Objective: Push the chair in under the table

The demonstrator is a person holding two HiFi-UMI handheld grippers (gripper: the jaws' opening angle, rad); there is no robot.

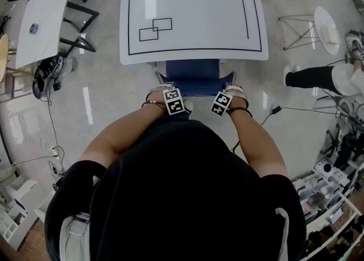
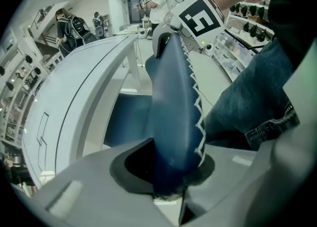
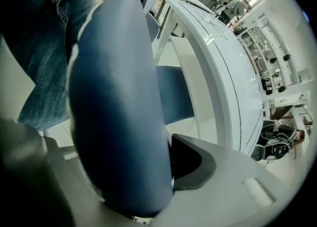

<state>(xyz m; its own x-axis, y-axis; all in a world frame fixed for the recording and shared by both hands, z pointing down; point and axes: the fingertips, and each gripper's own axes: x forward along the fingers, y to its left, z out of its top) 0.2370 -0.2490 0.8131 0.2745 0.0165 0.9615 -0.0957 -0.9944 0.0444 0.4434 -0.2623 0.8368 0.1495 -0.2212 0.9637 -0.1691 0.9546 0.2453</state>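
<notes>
Clamping the chair back point(image 1: 196, 88), both hand-held grippers point(image 1: 161, 90) point(image 1: 234, 89) point steeply downward.

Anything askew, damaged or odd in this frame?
Nothing stands out. The chair sits square to the table, seat partly under it, with the left tool and right tool each clamped on its backrest. No spills or damage visible.
</notes>
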